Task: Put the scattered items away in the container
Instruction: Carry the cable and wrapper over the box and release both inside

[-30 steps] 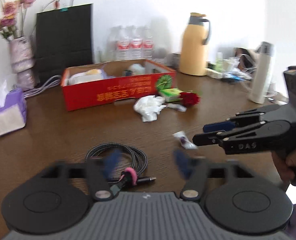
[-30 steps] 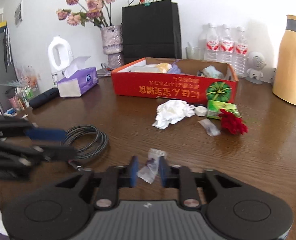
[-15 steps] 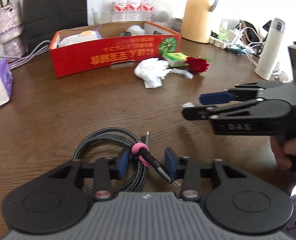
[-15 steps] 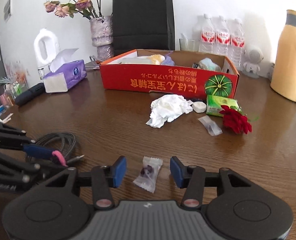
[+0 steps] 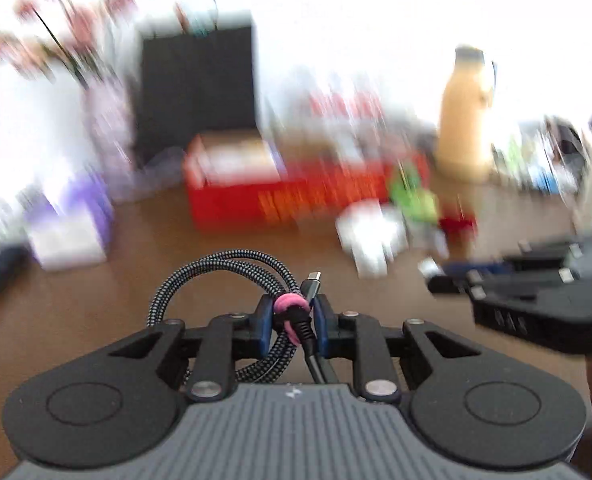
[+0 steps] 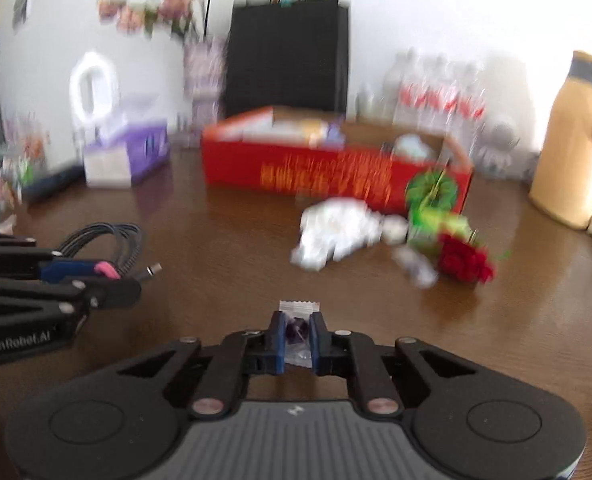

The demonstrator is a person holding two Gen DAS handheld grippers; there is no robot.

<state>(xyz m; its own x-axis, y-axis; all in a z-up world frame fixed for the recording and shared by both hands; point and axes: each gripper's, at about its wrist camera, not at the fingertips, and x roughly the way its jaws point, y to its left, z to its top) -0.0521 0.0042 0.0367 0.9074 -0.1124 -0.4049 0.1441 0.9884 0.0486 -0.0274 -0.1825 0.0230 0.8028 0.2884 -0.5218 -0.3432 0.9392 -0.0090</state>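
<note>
My left gripper is shut on a coiled braided cable at its pink strap, holding it above the table. My right gripper is shut on a small clear candy wrapper, also lifted. The red cardboard box stands at the back middle with items inside; it also shows blurred in the left wrist view. In front of it lie a crumpled white tissue, a green packet, a red rose and a small clear wrapper.
A purple tissue box, a flower vase, a black paper bag, water bottles and a yellow thermos line the back of the brown table. The left gripper with the cable shows at left.
Both grippers have closed and lifted: the left on the cable, the right on the candy wrapper. Both views now tilt up toward the red box and are motion-blurred.
</note>
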